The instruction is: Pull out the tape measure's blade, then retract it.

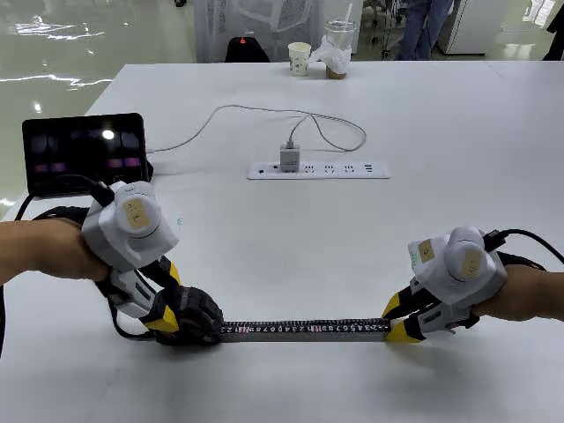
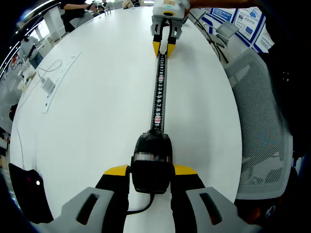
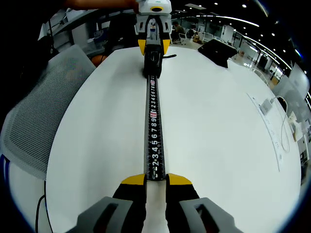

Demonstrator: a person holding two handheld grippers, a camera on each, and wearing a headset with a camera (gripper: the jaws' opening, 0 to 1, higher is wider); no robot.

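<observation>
On table [image 1: 423,115], blade [image 1: 304,330] lies flat, left-right: my left gripper [image 2: 151,170] clamps its case [image 2: 152,158], right gripper [image 3: 156,179] pinches blade tip; paper cup [image 1: 300,58] contents unclear.

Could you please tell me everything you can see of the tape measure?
The tape measure has a black, seemingly rubbery case clamped between the yellow-tipped jaws of the left tool. Its dark blade, printed with pale numerals and a few red marks, is pulled out straight and runs low along the white table; whether it rests on it is unclear. The right tool pinches the blade's free end.
</observation>
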